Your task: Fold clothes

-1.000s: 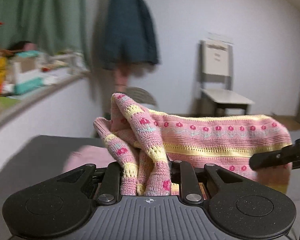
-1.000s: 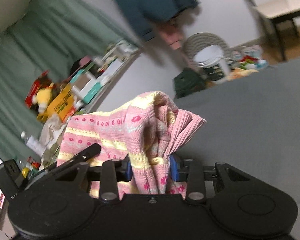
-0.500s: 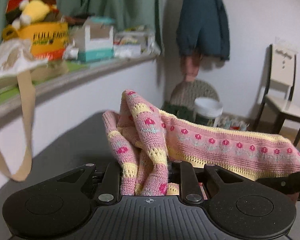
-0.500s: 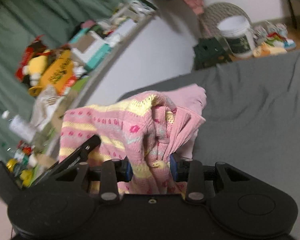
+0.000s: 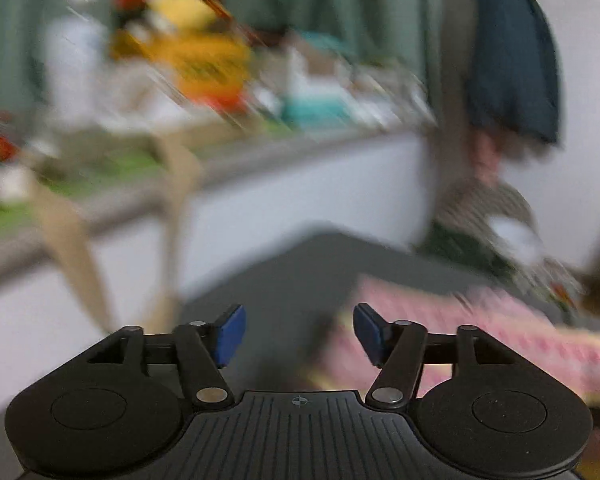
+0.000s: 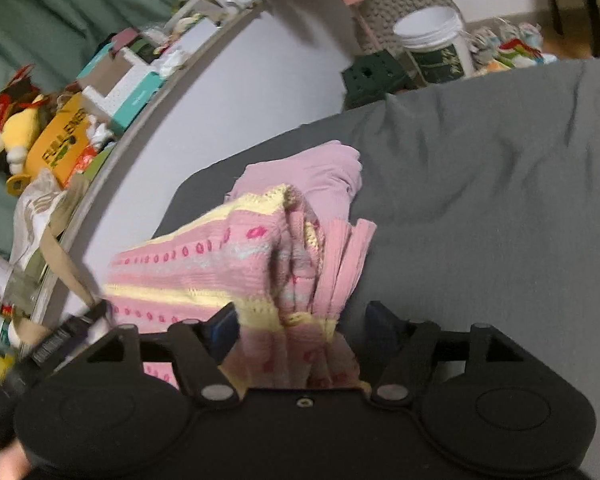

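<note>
My left tool (image 5: 299,334) stands wide open, its blue pads (image 5: 229,335) well apart with nothing between them; through the gap I see only the grey bed cover (image 5: 296,280). That view is badly smeared, but I can make out the pink and yellow knitted sweater (image 5: 480,332) lying on the cover ahead and to the right of the tool, just beyond the right-hand pad, apart from it as far as I can tell. On my right tool (image 6: 300,330) the fingers are also spread: the sweater (image 6: 236,264) sits bunched in the gap between them, its folds rising ahead of the tool and spilling to the left. The left pad (image 6: 220,330) looks to be against the knit, while the right pad (image 6: 376,326) stands clear of it with grey cover showing between, so the cloth is not clamped. The sweater's ribbed pink edge (image 6: 346,264) hangs on the right side of the bunch. Just behind the sweater, farther up the bed, lies a plain lilac garment (image 6: 320,176), touching or partly under it. The grey bed cover (image 6: 480,200) stretches wrinkled to the right. Along the wall on the left runs a shelf (image 6: 148,92) crowded with boxes, and beyond the bed's far edge I see a white bucket (image 6: 434,48) on the floor.
</note>
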